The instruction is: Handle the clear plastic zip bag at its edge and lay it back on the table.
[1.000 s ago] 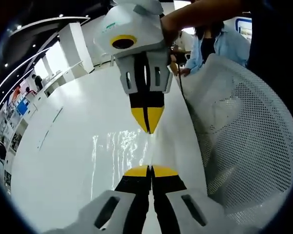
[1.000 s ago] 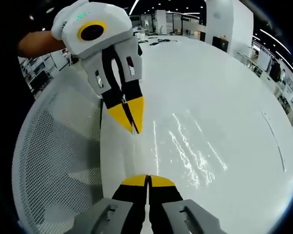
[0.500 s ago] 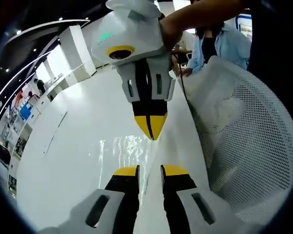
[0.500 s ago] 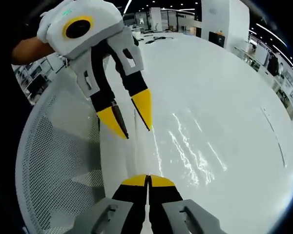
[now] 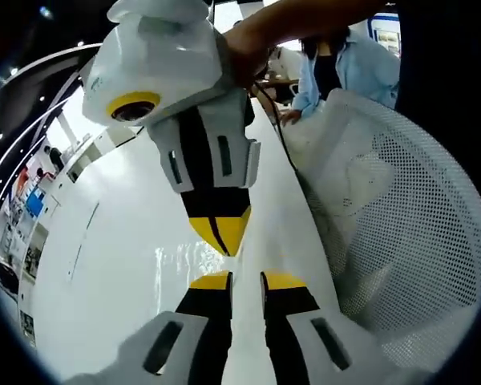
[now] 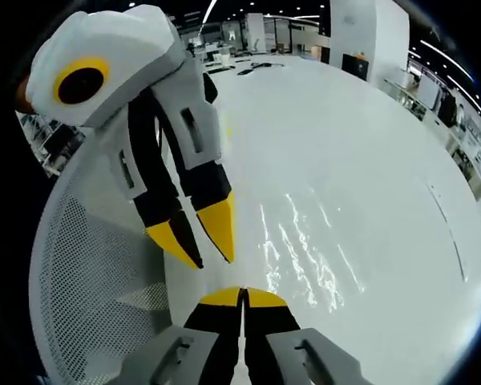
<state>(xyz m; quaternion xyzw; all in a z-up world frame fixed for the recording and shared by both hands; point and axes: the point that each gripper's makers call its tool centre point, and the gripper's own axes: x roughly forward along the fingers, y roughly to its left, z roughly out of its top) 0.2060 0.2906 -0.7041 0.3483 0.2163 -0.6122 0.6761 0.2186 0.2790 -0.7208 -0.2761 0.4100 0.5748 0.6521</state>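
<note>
In the left gripper view, the left gripper (image 5: pixel 244 281) rises from the bottom with its 2 yellow-tipped jaws parted over the white table (image 5: pixel 120 265). The right gripper (image 5: pixel 219 233) reaches down from above, gripped by a hand (image 5: pixel 244 48), its tips pressed together close over the left's. A white mesh chair (image 5: pixel 401 233) stands beside the table. In the right gripper view, the right gripper (image 6: pixel 242 297) is clenched, jaws meeting at the near edge of the clear plastic zip bag (image 6: pixel 301 253), which lies glinting flat on the table; whether they pinch it I cannot tell. The left gripper (image 6: pixel 200 249) slants in, released.
</note>
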